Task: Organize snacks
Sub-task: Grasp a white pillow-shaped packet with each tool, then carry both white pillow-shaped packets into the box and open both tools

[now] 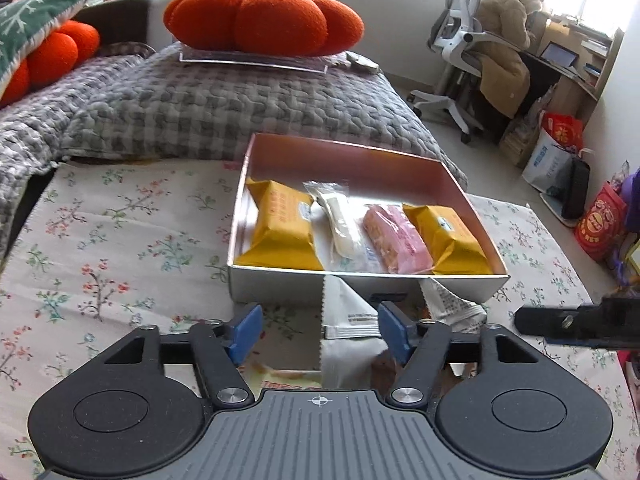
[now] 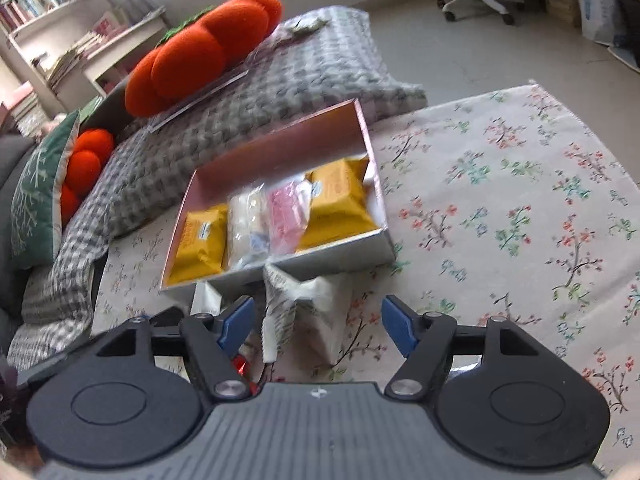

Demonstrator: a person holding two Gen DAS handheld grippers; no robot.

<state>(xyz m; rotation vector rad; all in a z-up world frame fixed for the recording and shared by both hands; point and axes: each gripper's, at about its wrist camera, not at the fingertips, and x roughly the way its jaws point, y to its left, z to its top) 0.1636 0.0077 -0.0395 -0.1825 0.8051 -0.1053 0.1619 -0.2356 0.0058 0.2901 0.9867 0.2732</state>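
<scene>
The left gripper (image 1: pixel 320 330) is wide open over a white snack packet (image 1: pixel 347 320) on the flowery cloth (image 1: pixel 100 240) — its blue pads are not squeezing it. The right gripper (image 2: pixel 318 322) is wide open too, above another crinkly white packet (image 2: pixel 296 300). Just behind them sits the box (image 1: pixel 360 286) with two yellow packets (image 1: pixel 284 228), a pale bar (image 1: pixel 340 224) and a pink bar (image 1: pixel 396 242) side by side. Farther back — a big orange pumpkin cushion (image 1: pixel 264 20).

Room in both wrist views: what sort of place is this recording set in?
Most likely a lived-in home room, a bedroom or living room with a study corner. A quilted grey blanket carries an orange pumpkin cushion, an office chair stands by a desk, and the snack box sits on a floral cloth.
</scene>
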